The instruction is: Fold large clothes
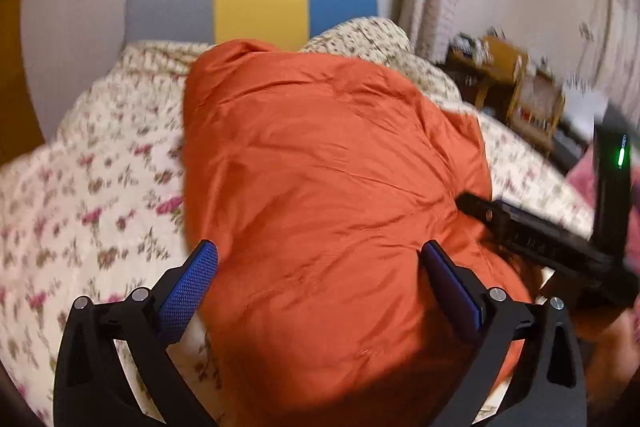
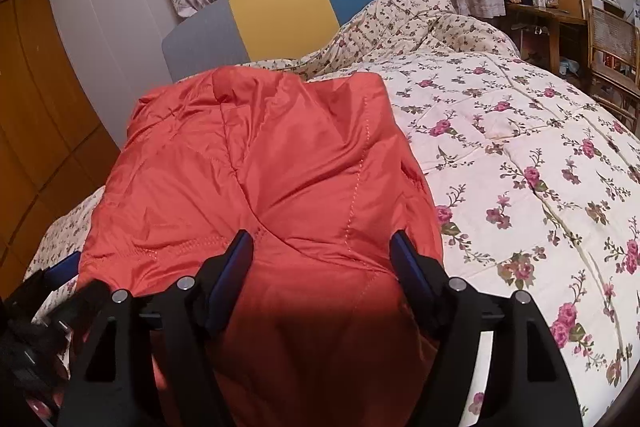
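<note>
- The orange padded jacket (image 2: pixel 264 187) lies on the floral quilt (image 2: pixel 520 147) of the bed, already doubled into a thick, roughly oblong bundle, its far edge near the coloured headboard (image 2: pixel 280 11)
- The step in hand looks like letting go after a fold and squaring the bundle up; to do it well, I judge both tools should lift clear without dragging the slippery cloth, then press or nudge the near edge so the layers stay stacked
- The puffy filling will likely spring back, so a flattening pass along the middle seems wise before any further fold
- The right gripper (image 2: pixel 324 267) stands wide open over the near end of the jacket; its blue pads (image 2: pixel 240 259) sit either side of the cloth with a gap showing, pinching nothing
- The left gripper (image 1: pixel 320 283) is likewise spread wide above the jacket's near left part, one pad over the quilt beside the jacket's edge, the other over the orange cloth; it holds nothing
- In the left wrist view the right tool's black finger lies at the jacket's right border; that view is blurred, so I cannot tell whether it touches
</note>
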Demonstrator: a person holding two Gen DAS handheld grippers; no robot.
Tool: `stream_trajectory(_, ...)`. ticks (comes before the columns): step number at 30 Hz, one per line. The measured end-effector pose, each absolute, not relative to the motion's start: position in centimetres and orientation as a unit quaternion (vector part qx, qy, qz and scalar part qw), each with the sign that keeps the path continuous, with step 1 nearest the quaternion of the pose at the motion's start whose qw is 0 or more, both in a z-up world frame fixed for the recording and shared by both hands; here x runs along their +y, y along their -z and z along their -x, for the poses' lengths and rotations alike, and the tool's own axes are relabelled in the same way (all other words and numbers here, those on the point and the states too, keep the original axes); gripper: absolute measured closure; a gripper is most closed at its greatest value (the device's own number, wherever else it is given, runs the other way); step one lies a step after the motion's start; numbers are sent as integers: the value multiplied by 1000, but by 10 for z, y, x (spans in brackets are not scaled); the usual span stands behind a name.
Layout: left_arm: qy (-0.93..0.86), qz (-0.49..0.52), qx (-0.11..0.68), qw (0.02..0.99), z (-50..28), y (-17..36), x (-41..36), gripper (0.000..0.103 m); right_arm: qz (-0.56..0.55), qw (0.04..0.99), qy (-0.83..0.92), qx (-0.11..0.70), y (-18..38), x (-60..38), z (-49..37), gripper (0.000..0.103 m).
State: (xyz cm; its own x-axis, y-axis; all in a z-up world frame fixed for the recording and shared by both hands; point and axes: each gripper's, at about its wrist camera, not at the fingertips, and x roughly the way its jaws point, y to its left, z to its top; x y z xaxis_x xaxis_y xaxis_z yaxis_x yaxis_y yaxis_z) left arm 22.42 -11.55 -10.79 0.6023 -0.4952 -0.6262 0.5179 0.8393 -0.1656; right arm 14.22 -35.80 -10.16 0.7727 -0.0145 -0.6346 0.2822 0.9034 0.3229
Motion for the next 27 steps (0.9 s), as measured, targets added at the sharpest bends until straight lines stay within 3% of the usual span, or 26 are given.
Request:
stream_trajectory(2,271,12,348,897,-228,107,-101,3,-211,916,87,330,99,-361,-140,24)
stream_trajectory(4,256,29,358,898,-235,107,-89,3,-227,909,94,336,99,-368,-136,12)
stream_trajectory(10,241,89,391,884,-260,116,-62,3,-350,862,37,364,117,-403,-136,7)
stream_trajectory(21,343,253,500,754,-299,160,-67,3,-379,822,-81,417,128,-419,-178,5)
stream_trajectory(25,347,243,504,753,-295,160,-76,3,-373,821,-100,420,128,-413,-194,5)
stream_trajectory(27,349,207,495,769,-288,151,-84,3,-374,823,-105,414,126,-409,-194,10)
